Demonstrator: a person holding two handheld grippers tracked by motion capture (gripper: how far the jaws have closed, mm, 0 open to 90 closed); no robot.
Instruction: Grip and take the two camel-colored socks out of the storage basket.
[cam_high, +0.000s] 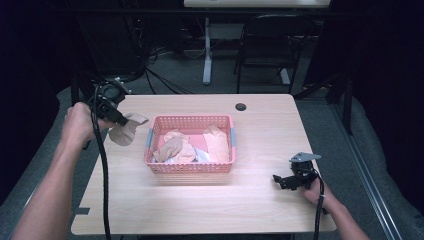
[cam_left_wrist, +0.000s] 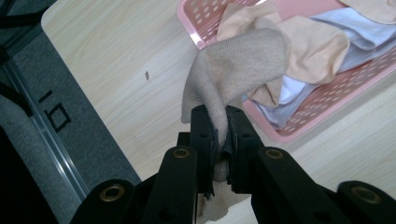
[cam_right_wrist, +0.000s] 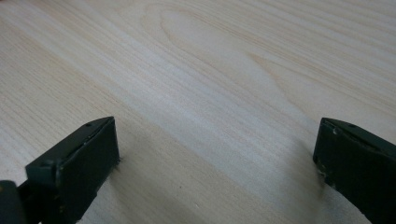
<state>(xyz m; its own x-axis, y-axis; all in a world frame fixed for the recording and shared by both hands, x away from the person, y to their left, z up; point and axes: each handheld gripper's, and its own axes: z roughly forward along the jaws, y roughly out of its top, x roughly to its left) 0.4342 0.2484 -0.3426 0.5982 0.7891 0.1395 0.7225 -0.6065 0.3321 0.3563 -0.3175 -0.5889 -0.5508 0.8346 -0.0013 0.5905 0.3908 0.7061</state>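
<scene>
Nearest the person, at the right of the high view, the right claw (cam_high: 283, 181) lay low on the pale wooden worktop (cam_high: 260, 135), held by the right hand (cam_high: 316, 192), well apart from everything else. In the right gripper view its two black jaws stood spread wide with nothing between them, bare wood grain running across the gap.

Farther out, in the middle of the worktop, sat a pink perforated basket (cam_high: 190, 168). Inside it lay a loose heap of peach-coloured and white socks (cam_high: 187, 147), crumpled over one another, one of them draped up toward the far right corner.

To the left of the basket and a little farther back, the left hand (cam_high: 77, 122) held the left claw (cam_high: 122, 120) above the worktop, its black cable trailing down toward the near edge. This claw was pressed together on a beige sock (cam_high: 125, 131). In the left gripper view the sock (cam_left_wrist: 233, 70) was pinched between the two pads, its knitted body bulging out beyond them and a loose end hanging below the jaws. The sock hung clear of the basket (cam_left_wrist: 327, 95), just outside its left rim.

Beyond the worktop stood a dark chair (cam_high: 270, 45) on the grey floor.
</scene>
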